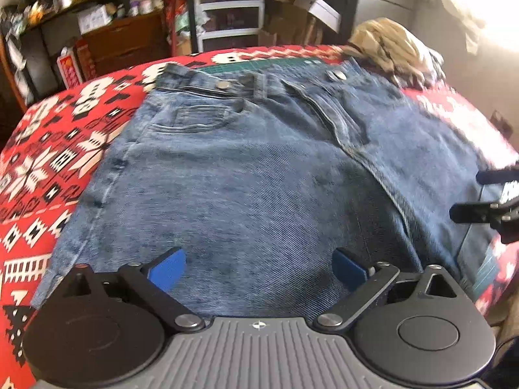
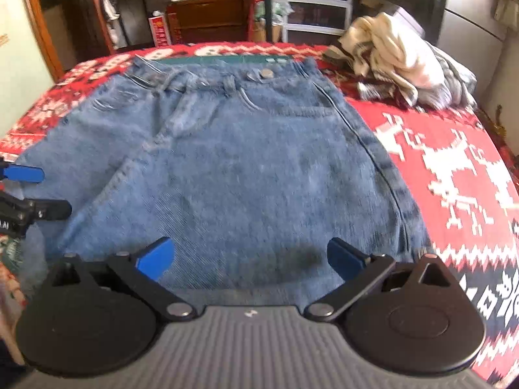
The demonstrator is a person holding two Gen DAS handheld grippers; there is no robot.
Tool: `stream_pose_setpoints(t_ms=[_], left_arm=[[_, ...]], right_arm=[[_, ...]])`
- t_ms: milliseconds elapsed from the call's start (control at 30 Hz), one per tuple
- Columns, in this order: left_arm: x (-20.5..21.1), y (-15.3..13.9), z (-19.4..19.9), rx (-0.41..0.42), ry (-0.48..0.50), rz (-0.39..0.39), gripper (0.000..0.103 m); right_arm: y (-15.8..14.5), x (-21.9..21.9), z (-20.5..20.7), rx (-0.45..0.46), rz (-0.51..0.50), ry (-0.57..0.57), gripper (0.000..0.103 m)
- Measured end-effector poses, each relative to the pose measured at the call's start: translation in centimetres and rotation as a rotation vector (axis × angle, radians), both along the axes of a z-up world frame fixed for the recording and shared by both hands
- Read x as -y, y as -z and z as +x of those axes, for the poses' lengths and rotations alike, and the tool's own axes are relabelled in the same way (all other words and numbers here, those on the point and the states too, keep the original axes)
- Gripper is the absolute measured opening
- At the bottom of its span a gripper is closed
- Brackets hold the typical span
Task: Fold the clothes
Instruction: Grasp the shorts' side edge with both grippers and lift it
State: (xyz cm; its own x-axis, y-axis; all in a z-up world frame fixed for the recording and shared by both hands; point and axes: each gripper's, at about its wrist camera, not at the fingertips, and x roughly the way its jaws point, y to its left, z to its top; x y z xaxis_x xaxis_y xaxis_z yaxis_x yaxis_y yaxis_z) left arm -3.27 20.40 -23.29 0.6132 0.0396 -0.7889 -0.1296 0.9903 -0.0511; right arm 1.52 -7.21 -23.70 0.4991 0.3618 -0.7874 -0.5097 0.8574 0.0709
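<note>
A pair of faded blue jeans [image 1: 246,175] lies flat on a red patterned cloth, waistband at the far edge, button and fly facing up. In the right wrist view the same jeans [image 2: 253,168] fill the middle. My left gripper [image 1: 259,269] hovers just above the denim near its close edge, open, with nothing between its blue pads [image 1: 168,269]. My right gripper [image 2: 251,261] is also open over the near part of the jeans, empty. Each gripper shows in the other's view: the right gripper's fingers [image 1: 480,209] at the right edge, the left gripper's fingers [image 2: 26,175] at the left edge.
A red, white and black patterned cloth [image 2: 454,168] covers the table. A heap of cream and plaid clothes [image 2: 399,61] sits at the far right corner. A green cutting mat [image 2: 227,60] peeks out beyond the waistband. Shelves and plastic drawers [image 1: 230,9] stand behind the table.
</note>
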Motion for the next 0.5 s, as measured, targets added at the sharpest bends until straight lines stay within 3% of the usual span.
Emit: stream_pose_setpoints(t_ms=[200, 367, 500], left_arm=[[-6.2, -4.4, -2.3, 0.085, -0.182, -0.140, 0.096], [-12.4, -6.4, -5.7, 0.136, -0.354, -0.294, 0.087], [-15.8, -5.6, -8.1, 0.131, -0.500, -0.406, 0.072]], right_arm=[[-4.9, -2.0, 2.4, 0.067, 0.009, -0.147, 0.093], [-8.7, -6.3, 6.6, 0.116, 0.006, -0.283, 0.083], [-10.7, -11.3, 10.2, 0.148, -0.011, -0.393, 0.073]])
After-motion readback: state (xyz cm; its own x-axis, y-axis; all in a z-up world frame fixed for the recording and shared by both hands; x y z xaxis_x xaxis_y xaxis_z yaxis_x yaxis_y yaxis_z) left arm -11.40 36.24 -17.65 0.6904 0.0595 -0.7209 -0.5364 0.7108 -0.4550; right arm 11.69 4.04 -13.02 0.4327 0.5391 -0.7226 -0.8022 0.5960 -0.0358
